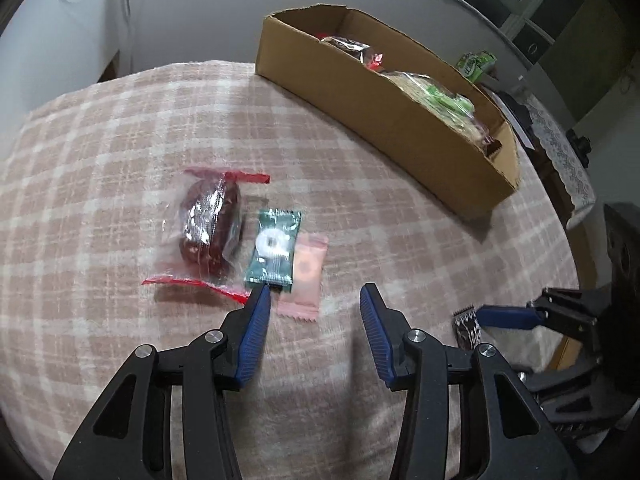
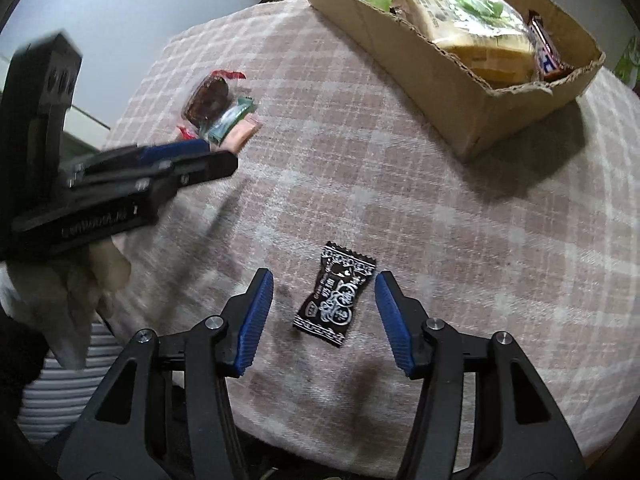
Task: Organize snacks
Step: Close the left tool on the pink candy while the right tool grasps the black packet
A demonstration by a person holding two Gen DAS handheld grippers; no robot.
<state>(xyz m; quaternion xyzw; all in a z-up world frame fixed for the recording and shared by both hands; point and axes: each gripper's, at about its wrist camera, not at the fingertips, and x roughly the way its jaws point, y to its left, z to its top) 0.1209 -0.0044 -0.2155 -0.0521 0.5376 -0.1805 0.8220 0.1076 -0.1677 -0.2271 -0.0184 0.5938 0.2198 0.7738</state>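
Three wrapped snacks bunched on the pink-and-cream checked cloth (image 1: 120, 140), well short of the long open cardboard box (image 1: 360, 92) at the far side: leftmost a clear red-edged packet with a dark red sweet (image 1: 210, 224), beside it a green sachet with a white ring printed on it (image 1: 274, 250), then a pale pink sachet (image 1: 305, 276) partly tucked under the green one. Left gripper (image 1: 312, 298) nearest these, jaws partly apart and empty, left blue pad just at the green sachet's near corner, right pad over bare cloth. Risk here: closing from this offset likely to pinch only a corner, or drag green and pink together because of the overlap, or nudge the red-edged packet aside. Further right, away from the box and near the table's front edge, a small black sachet with white lettering (image 2: 336, 294) flat on the cloth between the pads of the right gripper (image 2: 324, 286), jaws about half apart, neither pad touching, nothing held. Sachet slightly nearer the right pad and lying askew, so a squeeze could spin or skid it on the cloth instead of gripping; thin flat wrapper also likely to slip under the pads. Both tools close together, so a bump between them possible on lifting. Box already well filled at its right end, so a careless drop might land on the rim.
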